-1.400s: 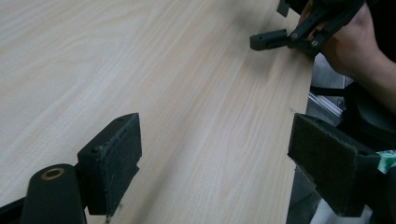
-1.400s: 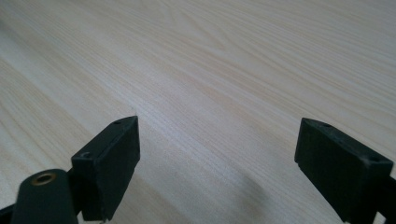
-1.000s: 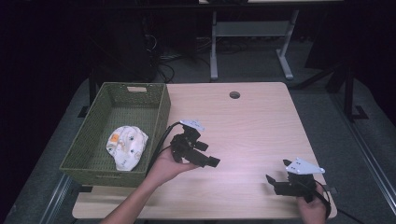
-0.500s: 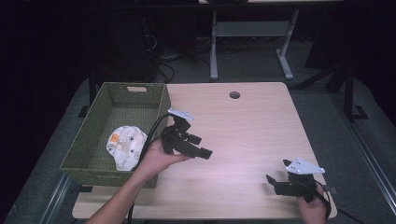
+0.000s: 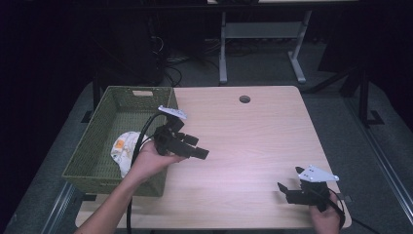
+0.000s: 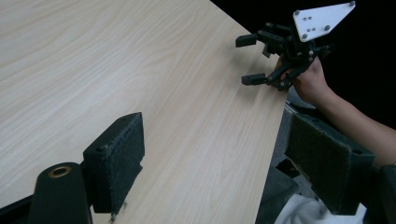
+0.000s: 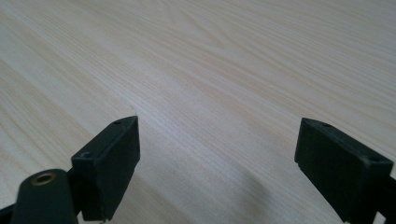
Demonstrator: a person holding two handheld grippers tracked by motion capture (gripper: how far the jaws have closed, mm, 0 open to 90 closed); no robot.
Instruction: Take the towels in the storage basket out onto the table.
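My left gripper (image 5: 200,147) hangs open over the table's left part, just right of a green woven basket (image 5: 97,141), with nothing between its jaws (image 6: 219,172). A white cloth (image 5: 122,146) with an orange mark lies in the basket, and a corner of this cloth (image 6: 317,215) shows beneath the left gripper. My right gripper (image 5: 284,192) rests near the table's front right corner, open and empty (image 7: 233,172). From the left gripper view, the right gripper (image 6: 243,60) appears farther off at the table's edge, its jaws apart.
The light wooden table (image 5: 253,141) has a round cable hole (image 5: 245,99) near its far edge. The basket takes up the table's left side. A desk frame (image 5: 263,34) and cables stand on the dark floor beyond.
My left gripper has moved left and a little away from me, ending beside the basket's right wall. The right gripper has stayed still.
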